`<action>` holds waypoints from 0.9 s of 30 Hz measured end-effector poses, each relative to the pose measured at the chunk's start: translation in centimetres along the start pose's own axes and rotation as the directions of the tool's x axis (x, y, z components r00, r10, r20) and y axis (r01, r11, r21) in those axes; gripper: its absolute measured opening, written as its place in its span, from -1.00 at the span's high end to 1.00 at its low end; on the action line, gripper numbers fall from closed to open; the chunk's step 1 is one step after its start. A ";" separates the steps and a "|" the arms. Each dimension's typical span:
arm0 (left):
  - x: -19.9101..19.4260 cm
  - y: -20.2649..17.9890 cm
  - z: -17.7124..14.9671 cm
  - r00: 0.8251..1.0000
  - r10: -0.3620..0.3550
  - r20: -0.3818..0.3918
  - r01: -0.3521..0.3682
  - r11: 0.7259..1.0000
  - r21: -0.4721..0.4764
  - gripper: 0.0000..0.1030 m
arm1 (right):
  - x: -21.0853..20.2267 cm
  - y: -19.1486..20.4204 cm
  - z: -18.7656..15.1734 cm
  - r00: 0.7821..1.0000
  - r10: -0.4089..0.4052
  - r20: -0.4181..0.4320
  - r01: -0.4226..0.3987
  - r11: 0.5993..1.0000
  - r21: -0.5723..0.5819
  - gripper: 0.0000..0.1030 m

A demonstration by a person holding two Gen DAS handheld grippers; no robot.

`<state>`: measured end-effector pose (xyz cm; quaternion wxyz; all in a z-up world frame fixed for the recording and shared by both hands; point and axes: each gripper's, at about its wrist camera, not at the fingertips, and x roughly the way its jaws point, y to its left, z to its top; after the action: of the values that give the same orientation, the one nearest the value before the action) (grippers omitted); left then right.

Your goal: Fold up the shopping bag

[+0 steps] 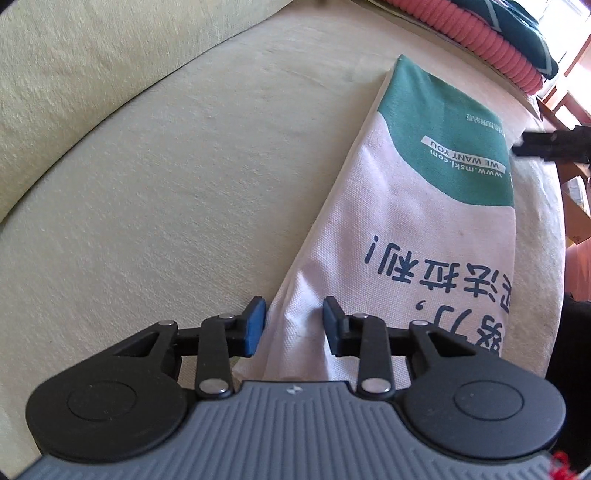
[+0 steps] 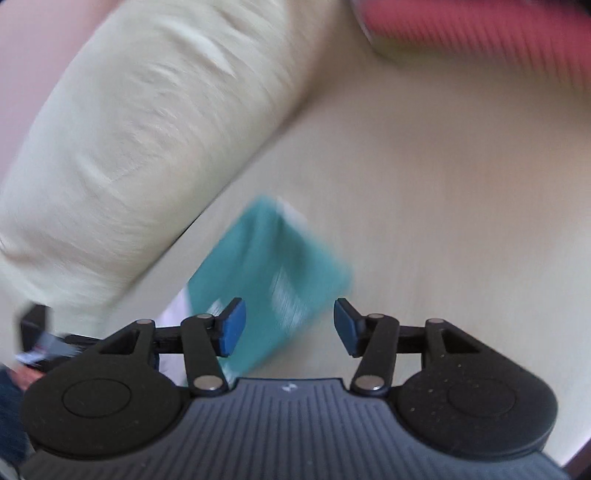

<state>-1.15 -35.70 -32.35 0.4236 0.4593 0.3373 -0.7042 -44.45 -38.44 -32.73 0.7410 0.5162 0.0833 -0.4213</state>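
The shopping bag (image 1: 424, 229) is white with a green end and dark printed text. It lies flat as a long folded strip on a cream sofa seat (image 1: 166, 206). My left gripper (image 1: 294, 325) is open, its blue pads either side of the bag's near left edge. My right gripper (image 2: 289, 326) is open above the bag's green end (image 2: 269, 273); this view is motion-blurred. In the left wrist view the right gripper's black tip (image 1: 546, 142) shows just past the green end.
A cream back cushion (image 2: 129, 147) runs along the far side of the seat. A pink ribbed cushion (image 1: 476, 40) and a dark green one (image 1: 517, 29) lie at the seat's far end. The seat's edge drops off at right (image 1: 554, 236).
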 end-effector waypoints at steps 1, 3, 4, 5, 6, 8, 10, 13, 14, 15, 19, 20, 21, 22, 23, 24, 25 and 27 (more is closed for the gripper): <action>0.0 -0.1 0.0 1.000 0.005 0.000 -0.005 1.000 -0.001 0.23 | 0.5 -0.3 -0.4 1.000 0.013 0.011 -0.014 0.999 0.033 0.08; 0.0 -0.2 -0.2 1.000 0.014 0.002 -0.014 1.000 -0.013 0.25 | 2.2 -0.3 -0.2 1.000 0.000 0.027 -0.002 0.998 0.061 0.57; -0.1 -0.1 -0.4 1.000 0.011 0.006 -0.011 0.999 -0.039 0.26 | 3.4 0.0 0.4 0.999 -0.030 0.032 0.028 0.998 0.053 0.69; -0.2 0.1 -0.6 1.000 0.007 0.011 -0.007 0.998 -0.069 0.28 | 4.0 0.2 0.9 0.999 -0.038 0.033 0.036 0.998 0.049 0.74; -0.5 0.2 -1.0 1.000 0.005 0.017 -0.003 0.996 -0.093 0.28 | 4.9 0.4 1.8 0.999 -0.040 0.031 0.039 0.999 0.033 0.75; -0.7 0.1 -1.5 1.000 0.001 0.030 0.004 0.988 -0.154 0.29 | 7.9 2.4 4.7 0.998 -0.061 0.010 0.062 0.990 -0.123 0.76; -0.8 0.0 -2.2 0.999 -0.009 0.052 0.022 0.968 -0.252 0.29 | 11.3 4.5 7.3 0.997 -0.077 -0.015 0.070 0.960 -0.270 0.78; -0.8 -0.5 -2.7 0.996 -0.032 0.086 0.062 0.928 -0.369 0.29 | 17.3 8.0 10.4 0.994 -0.100 -0.045 0.071 0.898 -0.434 0.81; -0.7 -0.7 -2.7 0.995 -0.034 0.090 0.066 0.923 -0.380 0.28 | 18.9 9.0 10.8 0.993 -0.109 -0.048 0.074 0.879 -0.471 0.81; -0.7 -0.9 -2.6 0.995 -0.034 0.094 0.069 0.917 -0.393 0.27 | 20.5 10.1 11.2 0.992 -0.119 -0.050 0.077 0.859 -0.506 0.81; -0.8 -0.5 -3.0 0.992 -0.058 0.109 0.100 0.897 -0.431 0.20 | 25.1 13.4 11.6 0.987 -0.143 -0.069 0.075 0.803 -0.592 0.56; -0.9 0.0 -3.4 0.989 -0.081 0.122 0.128 0.881 -0.456 0.20 | 25.6 13.8 11.5 0.985 -0.153 -0.074 0.079 0.798 -0.597 0.29; -1.0 0.5 -3.9 0.985 -0.105 0.137 0.159 0.860 -0.485 0.20 | 23.6 13.5 10.6 0.989 -0.127 -0.081 0.057 0.815 -0.577 0.19; -1.1 0.6 -4.4 0.982 -0.111 0.150 0.172 0.853 -0.492 0.20 | 21.3 13.1 9.5 0.992 -0.095 -0.087 0.031 0.832 -0.554 0.08; -1.2 0.5 -4.7 0.981 -0.111 0.162 0.177 0.853 -0.491 0.20 | 19.1 12.8 8.4 0.994 -0.064 -0.092 0.006 0.848 -0.530 -0.06; -1.3 0.3 -5.1 0.979 -0.107 0.173 0.180 0.851 -0.493 0.20 | 16.8 12.4 7.4 0.995 -0.033 -0.097 -0.021 0.862 -0.506 -0.13; -1.4 0.2 -5.4 0.978 -0.101 0.185 0.182 0.848 -0.497 0.20 | 14.6 12.0 6.3 0.995 -0.001 -0.100 -0.048 0.875 -0.481 -0.29; -1.3 -0.5 -5.9 0.974 -0.096 0.205 0.190 0.841 -0.507 0.20 | 10.1 11.2 4.2 0.993 0.062 -0.104 -0.102 0.897 -0.430 -0.36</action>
<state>0.81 -30.03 -33.16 0.5059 0.2377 0.5119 -0.6523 -31.42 -46.07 -28.67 0.8502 0.3590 0.1859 -0.3374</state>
